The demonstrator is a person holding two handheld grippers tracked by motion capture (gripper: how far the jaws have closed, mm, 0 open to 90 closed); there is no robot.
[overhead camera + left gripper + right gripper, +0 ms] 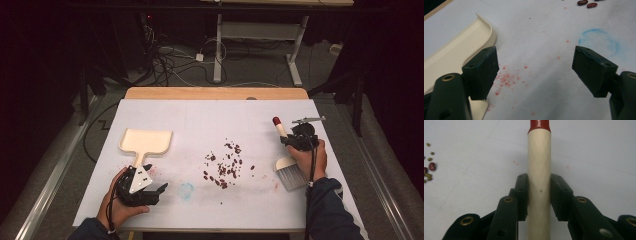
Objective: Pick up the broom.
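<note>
The room is dark, with cables on the floor behind my white table, which sits in the middle of the high view. Red beans lie spilled in the middle of the table, a bit right of center, with some tiny green ones next to them in my right claw's view.

My right claw is squeezed tight on the brush, at the right side of the picture. The brush has a smooth, round, cream handle with a red tip, and grey bristles that fan out near my hand. My left claw is at the lower left, wide apart with nothing in it. It sits just beside the handle of the cream dustpan.

I think things could go wrong here. The handle is round and smooth, so the brush might twist in my claw when the bristles push on the table. If I sweep too hard, the beans might roll away and fall off the table. And nobody is holding the dustpan yet, so it could slide back when beans bump into it.
</note>
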